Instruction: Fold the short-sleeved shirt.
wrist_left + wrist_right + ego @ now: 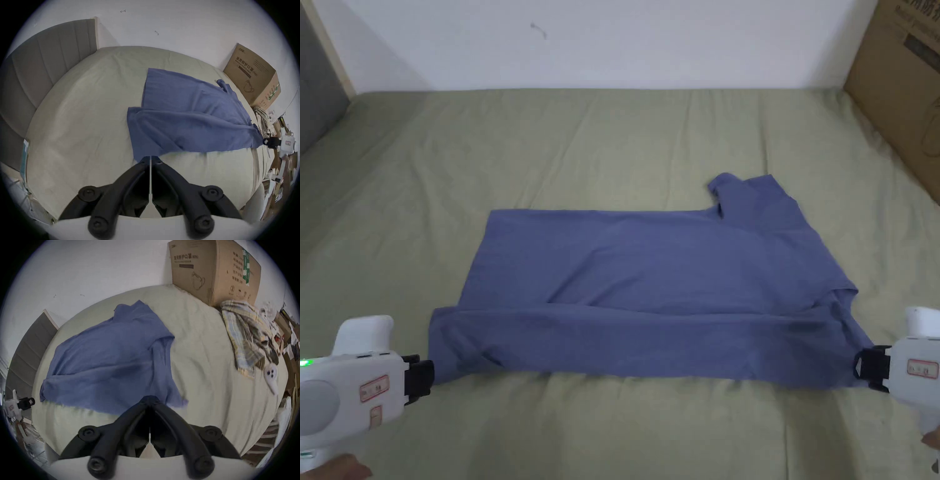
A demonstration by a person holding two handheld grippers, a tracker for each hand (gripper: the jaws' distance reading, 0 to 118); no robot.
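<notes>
Blue short-sleeved shirt point(656, 294) spread on a bed point(581, 137) covered with a pale green sheet, lying sideways to the person: collar and one sleeve toward the right, hem toward the left. The near long edge is doubled, forming a band of cloth along the front, and it sags slightly between the two grippers.

Left gripper point(428, 377): at the near left corner of the shirt. In the left gripper view its black jaws stand pressed together, with a corner of the blue cloth point(186, 123) caught at their tips point(151, 158).

Right gripper point(862, 369): at the near right corner of the shirt. In the right gripper view the jaws meet at the tips point(150, 398) over the cloth edge point(105, 353); the blue fabric runs into them, so the right gripper too is clamped on the shirt.

Both grippers sit low, near the sheet, well apart, with the shirt's front edge stretched between them.

Surroundings: a cardboard box point(900, 81) stands on the far right side of the bed against a white wall point(612, 37); a checked cloth point(246, 337) lies beside the box; a grey padded headboard point(40, 65) rises at the left end of the bed.
</notes>
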